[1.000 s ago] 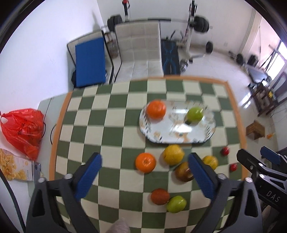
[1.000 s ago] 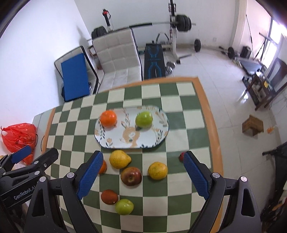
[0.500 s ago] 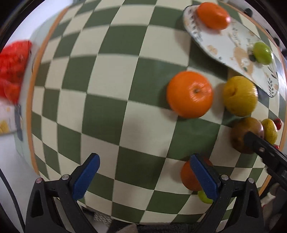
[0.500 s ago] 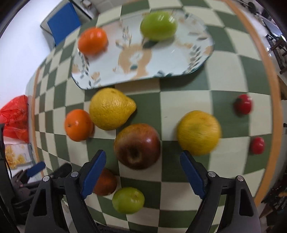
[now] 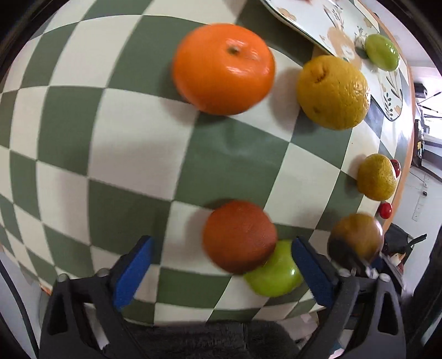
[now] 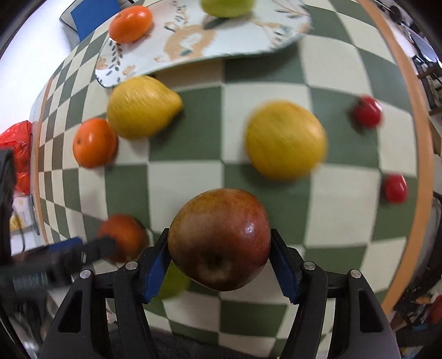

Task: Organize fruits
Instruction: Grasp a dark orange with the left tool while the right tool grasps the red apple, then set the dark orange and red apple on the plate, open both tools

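My right gripper (image 6: 221,265) is closed around a red-brown apple (image 6: 219,239), its blue pads touching both sides. My left gripper (image 5: 221,274) is open, low over the checkered table (image 5: 83,124), with a dark orange fruit (image 5: 239,236) and a green apple (image 5: 273,272) between its fingers. A bright orange (image 5: 223,67) and a yellow citrus (image 5: 333,92) lie ahead of it. The floral plate (image 6: 210,38) holds an orange (image 6: 131,23) and a green apple (image 6: 226,7).
A second yellow citrus (image 6: 286,139) and two small red fruits (image 6: 367,111) lie right of the apple. The table's orange edge (image 6: 414,138) runs along the right. A red bag (image 6: 16,149) lies off the table's left side.
Both grippers have dropped close to the table. My right gripper has narrowed around the red-brown apple. My left gripper has moved up to the dark orange fruit, staying open.
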Available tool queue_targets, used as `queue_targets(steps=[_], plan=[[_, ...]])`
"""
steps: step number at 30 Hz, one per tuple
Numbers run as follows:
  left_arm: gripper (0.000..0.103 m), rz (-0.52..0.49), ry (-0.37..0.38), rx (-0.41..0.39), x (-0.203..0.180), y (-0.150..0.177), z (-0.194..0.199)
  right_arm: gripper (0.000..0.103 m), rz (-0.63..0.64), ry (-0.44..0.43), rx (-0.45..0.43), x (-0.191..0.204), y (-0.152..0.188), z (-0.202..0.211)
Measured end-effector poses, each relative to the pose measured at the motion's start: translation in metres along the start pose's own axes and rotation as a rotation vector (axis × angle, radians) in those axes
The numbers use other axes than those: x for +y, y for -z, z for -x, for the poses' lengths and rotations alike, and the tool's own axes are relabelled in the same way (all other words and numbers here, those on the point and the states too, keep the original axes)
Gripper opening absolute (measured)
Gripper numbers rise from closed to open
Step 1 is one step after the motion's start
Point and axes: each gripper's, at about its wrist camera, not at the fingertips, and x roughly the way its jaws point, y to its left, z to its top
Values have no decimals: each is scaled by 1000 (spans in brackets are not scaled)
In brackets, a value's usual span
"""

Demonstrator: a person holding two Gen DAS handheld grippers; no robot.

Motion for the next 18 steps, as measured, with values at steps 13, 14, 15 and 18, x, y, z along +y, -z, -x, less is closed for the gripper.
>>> queue_targets(steps=[13, 14, 15, 18], plan=[[54, -131, -141, -108, -20, 3, 0, 71, -126, -49, 13, -34, 10, -20], [54, -128, -141, -108, -20, 4, -1, 71, -122, -46, 13, -36, 9, -20], [54, -128, -142, -111, -21, 6, -2, 71, -121, -44, 13, -36, 8, -19], [54, -131, -145, -118, -25, 7, -1, 70, -102, -29, 10, -33, 6, -19]])
